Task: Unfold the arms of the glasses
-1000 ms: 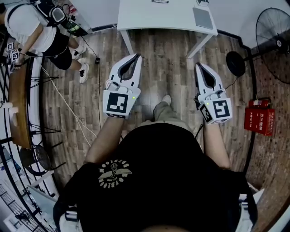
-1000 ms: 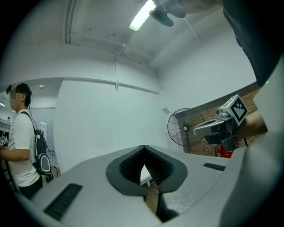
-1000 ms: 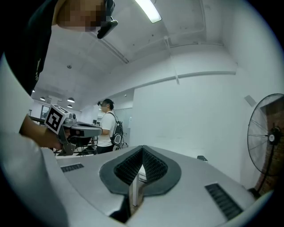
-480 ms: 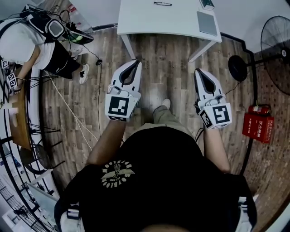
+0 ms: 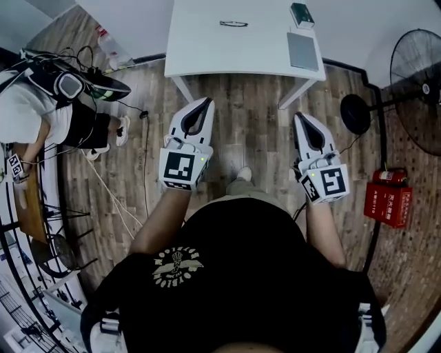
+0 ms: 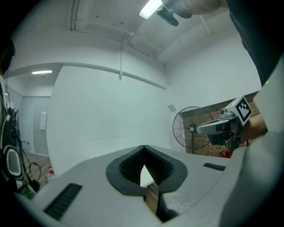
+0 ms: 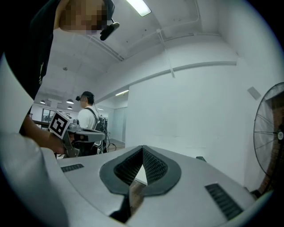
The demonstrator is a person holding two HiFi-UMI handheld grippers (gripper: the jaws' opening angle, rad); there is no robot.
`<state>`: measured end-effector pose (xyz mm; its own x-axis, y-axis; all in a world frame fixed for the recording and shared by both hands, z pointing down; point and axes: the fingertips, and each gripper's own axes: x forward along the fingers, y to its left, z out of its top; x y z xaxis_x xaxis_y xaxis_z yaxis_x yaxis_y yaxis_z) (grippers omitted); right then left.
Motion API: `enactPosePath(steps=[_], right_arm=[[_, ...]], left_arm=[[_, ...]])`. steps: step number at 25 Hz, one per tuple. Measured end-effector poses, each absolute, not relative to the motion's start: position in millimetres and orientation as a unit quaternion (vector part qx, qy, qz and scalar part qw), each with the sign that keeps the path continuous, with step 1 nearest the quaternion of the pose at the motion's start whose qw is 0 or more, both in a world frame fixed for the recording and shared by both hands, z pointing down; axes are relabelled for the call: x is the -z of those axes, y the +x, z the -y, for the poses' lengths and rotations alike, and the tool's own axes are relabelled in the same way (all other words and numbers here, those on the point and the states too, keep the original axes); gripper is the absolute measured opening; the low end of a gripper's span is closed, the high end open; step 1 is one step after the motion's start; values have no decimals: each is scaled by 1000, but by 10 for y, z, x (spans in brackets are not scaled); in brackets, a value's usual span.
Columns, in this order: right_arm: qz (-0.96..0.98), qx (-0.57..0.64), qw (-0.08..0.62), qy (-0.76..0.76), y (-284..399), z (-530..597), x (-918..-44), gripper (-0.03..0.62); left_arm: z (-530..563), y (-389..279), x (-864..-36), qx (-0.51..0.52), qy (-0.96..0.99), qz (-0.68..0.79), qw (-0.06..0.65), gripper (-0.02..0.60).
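Where the plank floor (image 5: 255, 103) runs up to a pale wall, a white table (image 5: 207, 48) stands ahead of the person. The glasses (image 5: 233, 24) lie on its far part, well apart from both tongs and too small to show whether their arms are folded. On the table's right end sit a flat grey pad (image 5: 304, 50) and, beyond it, a small dark box (image 5: 301, 14). The left gripper (image 5: 208, 101) and the right gripper (image 5: 298, 116) are held level over the floor, short of the table's near edge, one to each side of the person's shoe (image 5: 243, 173). Each gripper view shows its jaws closed tip to tip with nothing between them, and the bare white wall beyond. At the right a standing fan (image 5: 420, 76) with a round black base (image 5: 355, 114) stands before brickwork, and a red box (image 5: 386, 200) sits low against that brick. At the left another person (image 5: 27, 117), wearing a backpack, stands by a curved wooden counter (image 5: 27, 179). A strip light (image 6: 150, 8) glows on the white ceiling.
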<state>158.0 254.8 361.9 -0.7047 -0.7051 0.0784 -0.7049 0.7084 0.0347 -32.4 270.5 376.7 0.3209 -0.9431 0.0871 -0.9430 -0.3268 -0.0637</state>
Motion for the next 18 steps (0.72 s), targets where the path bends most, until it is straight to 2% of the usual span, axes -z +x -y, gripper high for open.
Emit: enactPosePath(steps=[9, 18], right_arm=[[936, 0, 28, 352, 1759, -1890, -3606, 2], [941, -14, 22, 339, 1869, -1575, -3713, 2]], left_arm=[[-2119, -227, -3685, 51, -787, -614, 7, 6], [-2111, -335, -3684, 66, -759, -647, 9, 6]])
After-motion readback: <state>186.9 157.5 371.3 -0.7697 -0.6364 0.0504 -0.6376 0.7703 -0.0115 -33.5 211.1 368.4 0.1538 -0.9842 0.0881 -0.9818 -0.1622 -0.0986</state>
